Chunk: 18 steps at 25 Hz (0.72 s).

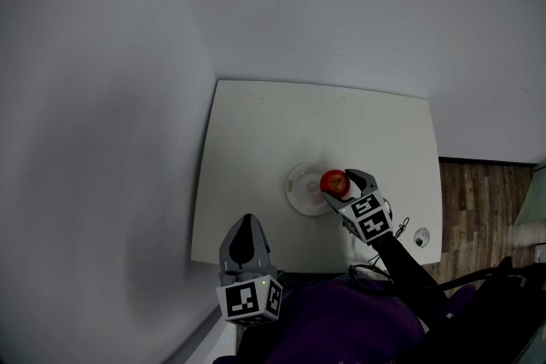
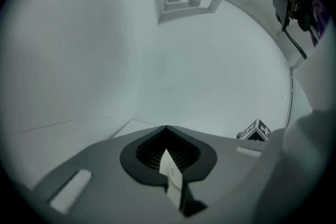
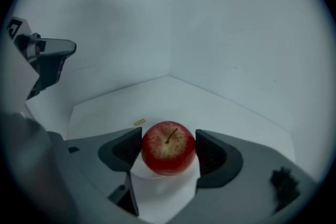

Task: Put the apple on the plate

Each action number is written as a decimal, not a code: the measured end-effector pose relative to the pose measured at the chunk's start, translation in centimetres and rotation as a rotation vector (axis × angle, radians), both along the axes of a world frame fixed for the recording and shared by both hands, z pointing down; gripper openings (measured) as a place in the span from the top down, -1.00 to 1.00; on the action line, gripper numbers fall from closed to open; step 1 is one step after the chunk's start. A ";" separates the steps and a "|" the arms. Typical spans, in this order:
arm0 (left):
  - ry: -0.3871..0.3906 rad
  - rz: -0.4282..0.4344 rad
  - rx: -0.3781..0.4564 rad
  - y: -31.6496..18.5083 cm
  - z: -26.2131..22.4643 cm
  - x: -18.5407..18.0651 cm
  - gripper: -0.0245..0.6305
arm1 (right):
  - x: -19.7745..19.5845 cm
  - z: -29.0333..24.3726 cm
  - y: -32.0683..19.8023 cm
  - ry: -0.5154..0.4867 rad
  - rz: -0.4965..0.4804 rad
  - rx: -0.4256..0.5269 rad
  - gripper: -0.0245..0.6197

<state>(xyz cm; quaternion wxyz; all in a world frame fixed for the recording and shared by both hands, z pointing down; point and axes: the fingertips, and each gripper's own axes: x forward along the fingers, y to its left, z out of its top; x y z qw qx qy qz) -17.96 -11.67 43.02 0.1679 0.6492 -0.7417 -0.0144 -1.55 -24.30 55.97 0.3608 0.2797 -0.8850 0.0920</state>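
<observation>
A red apple (image 1: 334, 182) (image 3: 168, 147) sits between the jaws of my right gripper (image 1: 343, 184) (image 3: 168, 137), which is shut on it, both pads touching its sides. In the head view the apple is over the right rim of the white plate (image 1: 301, 188) on the white table (image 1: 256, 132). Whether the apple rests on the plate or hangs just above it I cannot tell. My left gripper (image 1: 246, 223) (image 2: 166, 128) is shut and empty, its tips meeting, near the table's front edge to the left of the plate.
The table stands in a corner between pale walls. Wooden floor (image 1: 486, 200) shows past its right edge. A small dark fitting (image 1: 418, 237) sits at the front right corner. A tiny yellow scrap (image 3: 138, 122) lies on the table beyond the apple.
</observation>
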 end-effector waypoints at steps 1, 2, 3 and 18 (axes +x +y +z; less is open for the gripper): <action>0.000 -0.003 -0.001 0.1 0.0 -0.1 0.91 | -0.3 0.1 0.1 0.000 -0.007 -0.002 -0.08; -0.001 -0.006 -0.003 0.2 0.0 -0.2 0.91 | -0.5 0.1 0.3 0.000 -0.013 -0.003 -0.08; -0.001 -0.009 -0.004 0.3 0.1 -0.2 0.91 | -0.7 0.2 0.4 0.001 -0.019 -0.003 -0.08; -0.007 -0.042 -0.018 1.0 0.0 -0.7 0.91 | -3.1 0.9 1.5 -0.014 -0.081 -0.029 -0.08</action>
